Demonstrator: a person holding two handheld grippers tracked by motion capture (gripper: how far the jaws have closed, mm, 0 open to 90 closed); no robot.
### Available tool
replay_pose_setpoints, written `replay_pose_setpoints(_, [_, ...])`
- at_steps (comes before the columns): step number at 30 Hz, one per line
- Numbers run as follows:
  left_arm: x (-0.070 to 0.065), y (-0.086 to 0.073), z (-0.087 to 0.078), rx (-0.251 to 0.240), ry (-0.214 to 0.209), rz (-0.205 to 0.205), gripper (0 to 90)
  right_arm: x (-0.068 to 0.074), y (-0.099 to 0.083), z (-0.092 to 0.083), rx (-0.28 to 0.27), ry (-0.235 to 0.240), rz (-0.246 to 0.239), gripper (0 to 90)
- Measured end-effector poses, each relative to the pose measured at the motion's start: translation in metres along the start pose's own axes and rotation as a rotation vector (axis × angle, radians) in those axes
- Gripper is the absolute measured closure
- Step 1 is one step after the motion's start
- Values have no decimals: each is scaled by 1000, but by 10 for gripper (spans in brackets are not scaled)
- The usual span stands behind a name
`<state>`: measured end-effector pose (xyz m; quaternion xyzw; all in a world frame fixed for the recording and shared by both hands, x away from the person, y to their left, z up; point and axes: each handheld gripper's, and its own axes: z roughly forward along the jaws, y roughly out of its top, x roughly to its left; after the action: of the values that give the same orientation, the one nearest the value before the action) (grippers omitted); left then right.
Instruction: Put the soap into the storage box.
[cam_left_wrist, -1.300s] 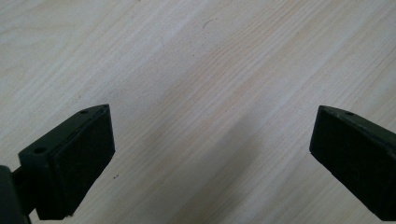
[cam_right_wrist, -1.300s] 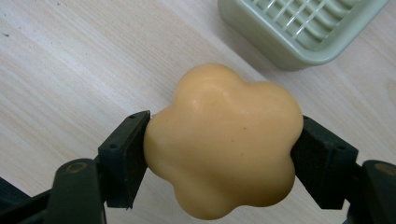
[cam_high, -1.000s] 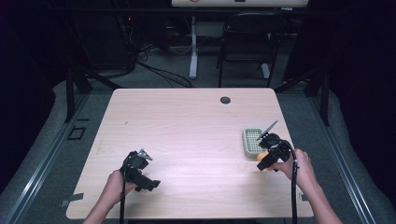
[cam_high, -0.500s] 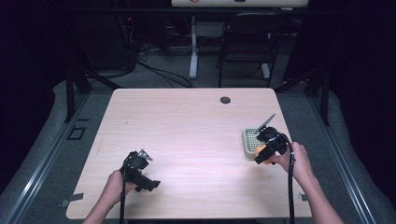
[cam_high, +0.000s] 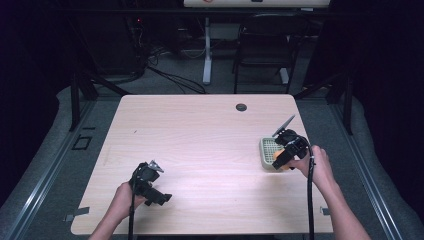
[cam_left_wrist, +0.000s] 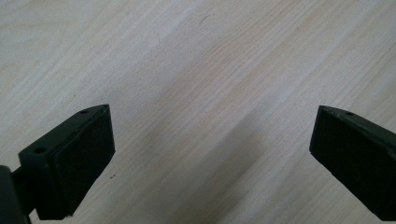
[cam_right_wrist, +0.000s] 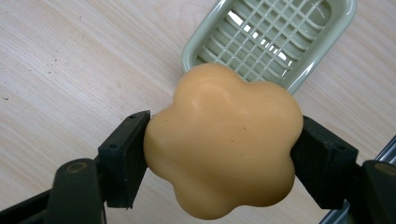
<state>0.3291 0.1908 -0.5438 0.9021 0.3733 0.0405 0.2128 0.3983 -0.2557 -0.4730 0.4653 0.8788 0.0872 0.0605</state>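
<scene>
Right gripper (cam_right_wrist: 223, 154) jaws clamped; left gripper (cam_left_wrist: 210, 154) jaws apart.

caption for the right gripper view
Right tongs clamp a flower-shaped orange soap above a green slotted soap dish.

You have no readable text, label, brand, number or sign anywhere here, neither on the pale wooden surface (cam_high: 200, 135) nor around it.

Orange flower-shaped soap (cam_right_wrist: 224, 140) held above green soap dish (cam_right_wrist: 271, 37).
</scene>
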Motion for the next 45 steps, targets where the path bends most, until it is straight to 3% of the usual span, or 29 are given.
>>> replay_pose_setpoints(19, [0,0,0,-1,-2,2,0,-13,19,9,34,-7,2,265])
replay_pose_setpoints(21, [0,0,1,3,-3,1,0,-14,21,12,19,-11,18,265])
replay_pose_setpoints(32, [0,0,1,6,-4,6,0,-18,31,18,36,-36,14,265])
replay_pose_setpoints(45, [0,0,1,5,-3,7,0,-24,40,24,26,-36,27,265])
